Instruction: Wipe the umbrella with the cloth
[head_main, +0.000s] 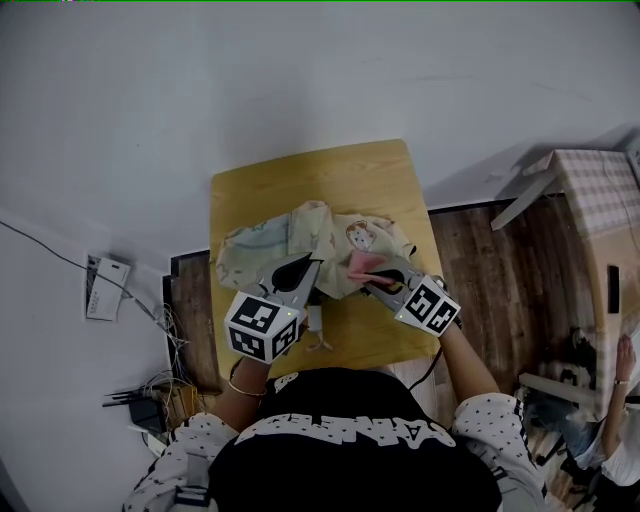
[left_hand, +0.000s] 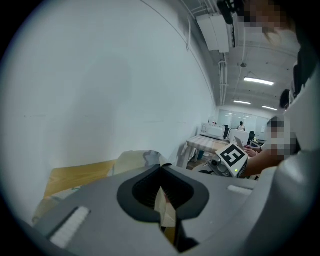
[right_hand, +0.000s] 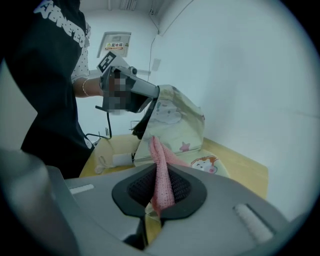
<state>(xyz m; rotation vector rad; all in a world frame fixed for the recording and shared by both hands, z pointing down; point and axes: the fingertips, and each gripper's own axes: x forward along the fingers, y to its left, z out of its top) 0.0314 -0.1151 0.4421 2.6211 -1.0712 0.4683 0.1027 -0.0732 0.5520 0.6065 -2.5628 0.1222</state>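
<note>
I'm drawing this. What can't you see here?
Head view: near edge of the table, behind the person.
Left gripper view: most of the umbrella, behind the left hand-held gripper.
Right gripper view: near part of the table, behind the right hand-held gripper; wall sign print, too small.

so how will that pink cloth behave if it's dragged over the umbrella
Probably floppy: the pink cloth folds limply out of the right gripper. Likely light. Its textured weave may catch and tug the loose umbrella fabric.
</note>
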